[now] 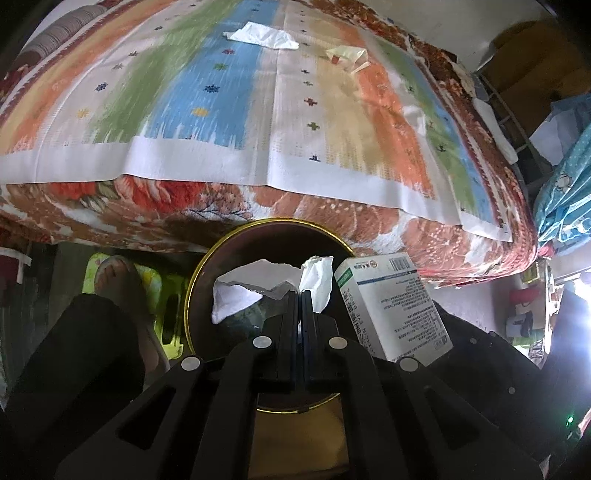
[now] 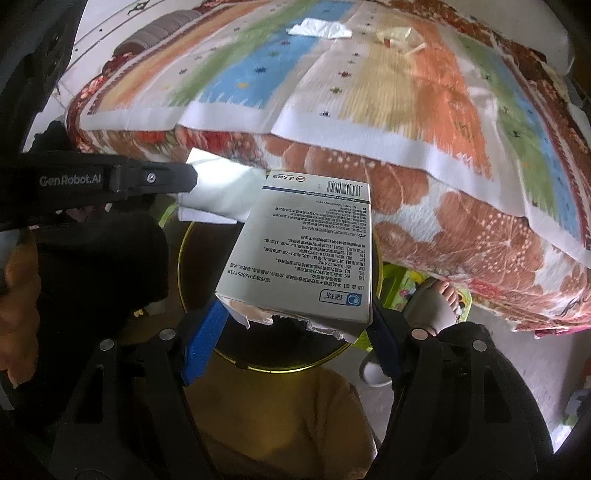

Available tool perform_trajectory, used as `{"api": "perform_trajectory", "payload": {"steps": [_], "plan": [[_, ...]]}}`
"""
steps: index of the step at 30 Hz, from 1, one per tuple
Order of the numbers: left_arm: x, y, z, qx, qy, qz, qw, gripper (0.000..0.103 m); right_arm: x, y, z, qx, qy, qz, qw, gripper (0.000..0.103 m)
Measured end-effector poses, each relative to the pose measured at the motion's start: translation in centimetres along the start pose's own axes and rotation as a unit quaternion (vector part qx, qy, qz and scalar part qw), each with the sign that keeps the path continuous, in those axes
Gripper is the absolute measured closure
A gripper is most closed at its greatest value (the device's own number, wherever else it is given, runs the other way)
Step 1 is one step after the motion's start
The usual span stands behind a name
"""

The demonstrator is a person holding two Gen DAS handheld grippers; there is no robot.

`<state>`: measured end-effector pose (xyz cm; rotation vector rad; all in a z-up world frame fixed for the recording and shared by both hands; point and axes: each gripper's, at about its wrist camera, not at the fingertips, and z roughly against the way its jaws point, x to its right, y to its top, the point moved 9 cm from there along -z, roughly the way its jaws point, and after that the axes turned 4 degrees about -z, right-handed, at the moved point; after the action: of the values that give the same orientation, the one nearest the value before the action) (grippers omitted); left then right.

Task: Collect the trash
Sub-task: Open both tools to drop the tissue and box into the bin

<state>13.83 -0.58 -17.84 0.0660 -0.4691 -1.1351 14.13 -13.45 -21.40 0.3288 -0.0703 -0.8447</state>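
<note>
My left gripper [image 1: 302, 293] is shut on a crumpled white tissue [image 1: 255, 291] and holds it over a round brown bin with a gold rim [image 1: 207, 258]. My right gripper [image 2: 295, 314] is shut on a white medicine box [image 2: 306, 251] with a torn flap, also over the bin [image 2: 184, 236]. The box also shows in the left wrist view [image 1: 391, 306]. On the bed lie another white tissue [image 1: 264, 37] and a cream wrapper [image 1: 347, 55]; both show in the right wrist view, the tissue [image 2: 319, 28] and the wrapper [image 2: 395, 37].
The bed [image 1: 258, 110] with a striped cover and floral blanket fills the far side. A person's foot in a sandal [image 1: 118, 280] stands by a green stool left of the bin. Shelves and clutter [image 1: 535, 92] stand at the right.
</note>
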Motion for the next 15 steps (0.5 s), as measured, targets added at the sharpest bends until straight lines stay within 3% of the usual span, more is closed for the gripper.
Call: {"api": "perform_trajectory", "payload": {"steps": [15], "plan": [[-1.5,0.1,-2.8,-0.033,0.017,0.035,0.9987,0.102,0.5,-0.7,-3.3,-0.058,-0.007,-0.014,0.998,0.035]]}}
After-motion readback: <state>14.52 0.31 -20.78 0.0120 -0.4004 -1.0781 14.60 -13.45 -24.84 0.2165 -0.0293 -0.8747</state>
